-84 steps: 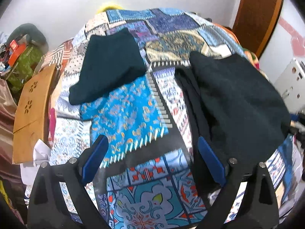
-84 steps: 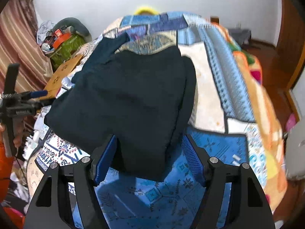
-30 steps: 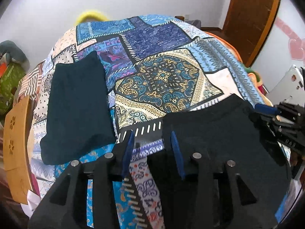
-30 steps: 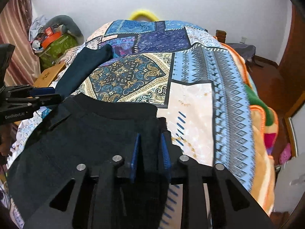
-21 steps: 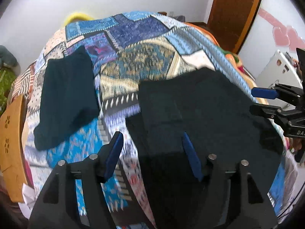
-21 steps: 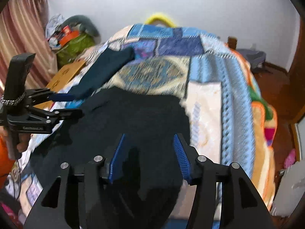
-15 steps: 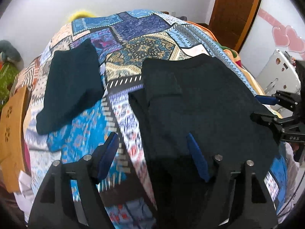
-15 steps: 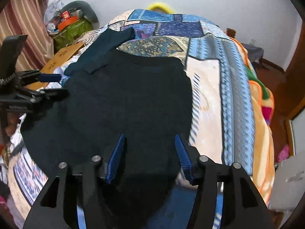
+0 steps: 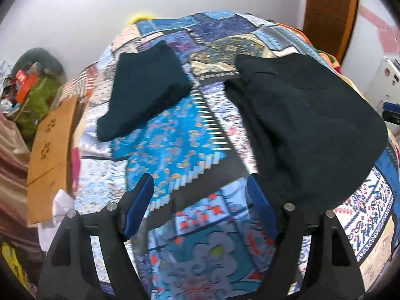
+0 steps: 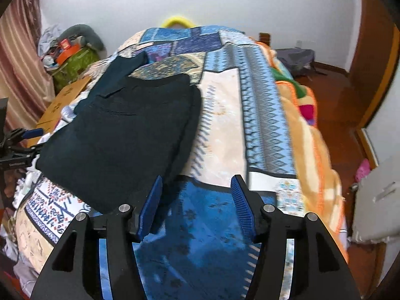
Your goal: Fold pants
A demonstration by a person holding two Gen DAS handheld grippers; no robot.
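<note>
Folded dark pants (image 10: 130,130) flat on patchwork bed (image 10: 220,115); left claw (image 9: 200,205) and right claw (image 10: 197,205) spread, empty. Soft, limp, light — probably best pinched at folded edge corners.

The pants (image 9: 310,115) are black and are laid flat on the patchwork bedspread (image 9: 180,135), folded into a broad block with several layers stacked at the edges. A pocket flap (image 10: 111,92) is seen near the far end. One folded edge (image 10: 185,130) is turned to the right.
</note>
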